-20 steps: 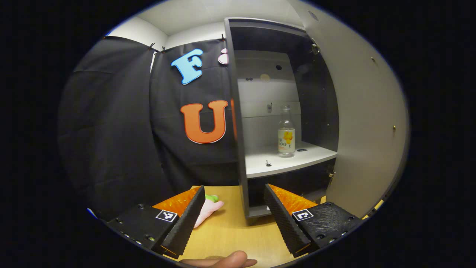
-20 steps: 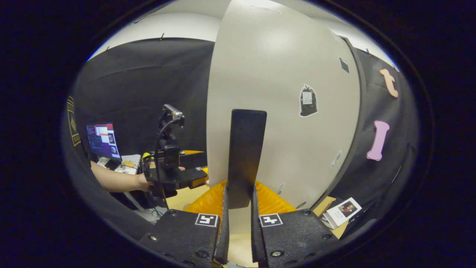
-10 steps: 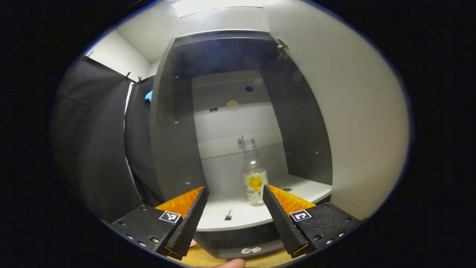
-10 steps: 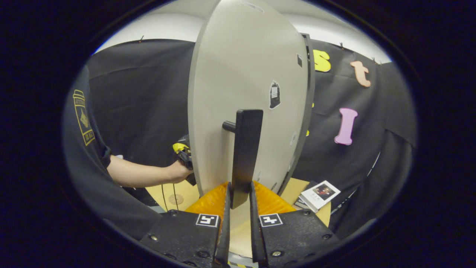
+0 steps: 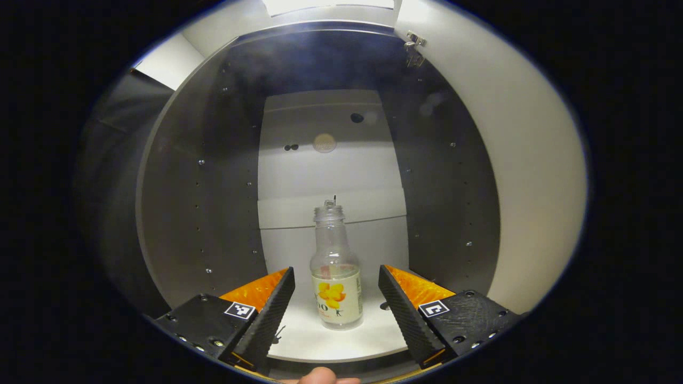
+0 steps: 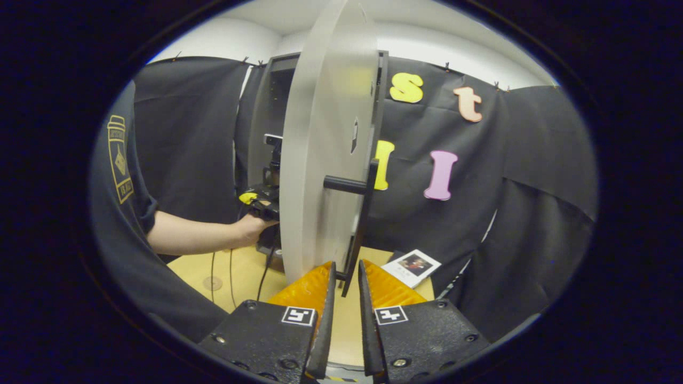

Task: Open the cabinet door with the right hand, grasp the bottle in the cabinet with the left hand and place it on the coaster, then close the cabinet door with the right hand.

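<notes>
flanking bottle (image 5: 336,288) untouched, left claw (image 5: 336,304) wide; right claw (image 6: 344,288) narrow, pinching door handle (image 6: 358,224).

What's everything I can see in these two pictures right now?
Bottle: one, clear with a yellow-flower label, upright on the cabinet shelf.
Cabinet door: one, pale grey, swung open.
Door handle: one, black, on the door.
Booklet: one, white, on the wooden table.
Coaster: one, tan, on the table.
Left gripper: open, fingers either side of the bottle.
Right gripper: nearly shut at the handle's lower end.
</notes>
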Motion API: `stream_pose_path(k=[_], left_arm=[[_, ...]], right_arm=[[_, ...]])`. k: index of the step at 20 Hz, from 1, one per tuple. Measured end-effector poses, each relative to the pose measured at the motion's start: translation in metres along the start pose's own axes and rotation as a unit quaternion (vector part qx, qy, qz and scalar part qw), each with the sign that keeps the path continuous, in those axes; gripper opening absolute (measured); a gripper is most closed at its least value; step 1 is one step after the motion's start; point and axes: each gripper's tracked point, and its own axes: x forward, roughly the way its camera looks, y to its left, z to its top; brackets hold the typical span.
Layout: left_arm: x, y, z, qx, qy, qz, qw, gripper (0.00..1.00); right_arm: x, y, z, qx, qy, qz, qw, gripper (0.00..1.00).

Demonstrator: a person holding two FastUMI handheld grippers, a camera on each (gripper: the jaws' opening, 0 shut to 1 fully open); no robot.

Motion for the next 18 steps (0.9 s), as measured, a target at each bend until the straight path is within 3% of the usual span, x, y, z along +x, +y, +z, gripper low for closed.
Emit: stream_pose_path(k=[3, 6, 8, 11, 12, 15, 18], left_arm=[[0.019, 0.007, -0.008, -0.012, 0.010, 0.013, 1.000, 0.96], [0.035, 0.006, -0.017, -0.010, 0.025, 0.013, 1.000, 0.96], [0.041, 0.003, -0.019, -0.007, 0.028, 0.008, 1.000, 0.96], [0.050, 0.001, -0.022, 0.007, 0.033, 0.013, 0.999, 0.96], [0.053, -0.002, -0.021, 0.007, 0.032, 0.012, 0.999, 0.96], [0.058, -0.005, -0.041, 0.012, 0.082, -0.001, 0.997, 0.96], [0.058, -0.015, -0.048, -0.028, 0.102, -0.026, 0.994, 0.91]], right_arm=[[-0.001, -0.020, -0.002, 0.028, -0.010, -0.027, 0.999, 0.40], [-0.004, -0.031, -0.002, 0.031, -0.021, -0.032, 0.999, 0.72], [-0.003, -0.034, -0.004, 0.031, -0.021, -0.031, 0.999, 0.83], [-0.004, -0.038, -0.005, 0.052, -0.029, -0.033, 0.998, 0.88], [-0.004, -0.038, -0.007, 0.058, -0.029, -0.029, 0.997, 0.96], [-0.003, -0.040, -0.005, 0.057, -0.032, -0.030, 0.997, 0.96], [-0.002, -0.041, -0.006, 0.063, -0.035, -0.023, 0.997, 0.96]])
